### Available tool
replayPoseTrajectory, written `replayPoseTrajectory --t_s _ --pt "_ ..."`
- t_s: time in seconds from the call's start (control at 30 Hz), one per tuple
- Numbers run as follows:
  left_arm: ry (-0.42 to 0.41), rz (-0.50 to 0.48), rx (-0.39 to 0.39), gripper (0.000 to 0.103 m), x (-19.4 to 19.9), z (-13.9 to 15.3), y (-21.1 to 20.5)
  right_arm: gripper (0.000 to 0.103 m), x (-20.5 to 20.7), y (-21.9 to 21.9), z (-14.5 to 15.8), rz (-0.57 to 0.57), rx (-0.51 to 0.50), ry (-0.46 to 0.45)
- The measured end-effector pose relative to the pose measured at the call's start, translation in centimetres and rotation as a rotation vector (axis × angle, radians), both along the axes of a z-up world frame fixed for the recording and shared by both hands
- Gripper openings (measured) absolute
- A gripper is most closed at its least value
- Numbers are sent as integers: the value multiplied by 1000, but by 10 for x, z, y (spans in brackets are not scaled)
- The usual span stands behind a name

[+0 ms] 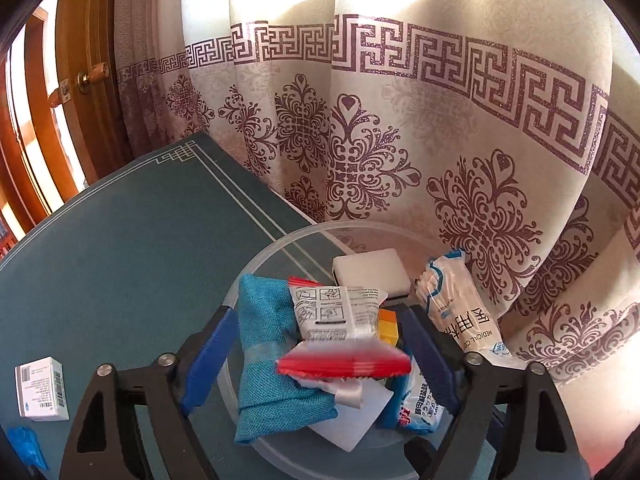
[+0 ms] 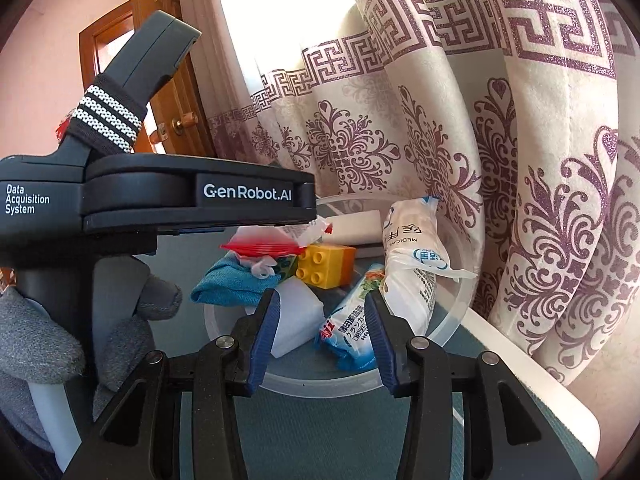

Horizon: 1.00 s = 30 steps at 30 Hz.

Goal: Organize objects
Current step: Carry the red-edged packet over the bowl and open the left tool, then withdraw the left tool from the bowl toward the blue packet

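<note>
A clear round plastic bin point(image 1: 280, 248) stands on the teal table mat point(image 1: 120, 240) by the curtain. Inside lie a blue cloth pouch point(image 1: 264, 344), a white box point(image 1: 370, 276), a medical cotton pack point(image 1: 460, 308), a yellow-orange toy block point(image 2: 324, 266), a white sponge point(image 2: 298, 320) and a blue snack pack point(image 2: 352, 332). My left gripper point(image 1: 320, 344) is open above the bin, and a red-edged sachet point(image 1: 340, 332) sits between its fingers, blurred, untouched by the pads. My right gripper point(image 2: 322, 320) is open at the bin's near rim point(image 2: 320, 384), holding nothing.
A small white medicine box point(image 1: 40, 390) and a blue wrapper point(image 1: 26, 446) lie on the mat at the left. A patterned curtain point(image 1: 400, 140) hangs close behind the bin. A wooden door point(image 1: 86, 60) stands at the far left.
</note>
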<state>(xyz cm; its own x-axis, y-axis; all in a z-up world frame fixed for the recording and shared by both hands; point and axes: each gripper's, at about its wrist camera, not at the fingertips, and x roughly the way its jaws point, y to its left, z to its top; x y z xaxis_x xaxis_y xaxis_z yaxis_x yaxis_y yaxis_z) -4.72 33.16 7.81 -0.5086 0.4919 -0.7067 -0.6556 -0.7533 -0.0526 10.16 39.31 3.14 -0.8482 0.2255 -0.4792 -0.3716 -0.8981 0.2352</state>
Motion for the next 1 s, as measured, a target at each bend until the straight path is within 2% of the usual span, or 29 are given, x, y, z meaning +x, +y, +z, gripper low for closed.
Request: replayPoseTrajectory --t_s 0.23,0.57,0.87,1.0 --pt "-6 38 20 90 -4 4 -17 46 0 -3 0 0 12 -3" --pt "-9 98 27 97 -1 3 -43 46 1 -13 -1 6 41 -13" --pt "-3 147 24 98 5 0 -69 47 1 -21 1 15 54 -23" --pt "-10 182 27 98 5 -2 -85 55 2 -29 7 25 63 -12"
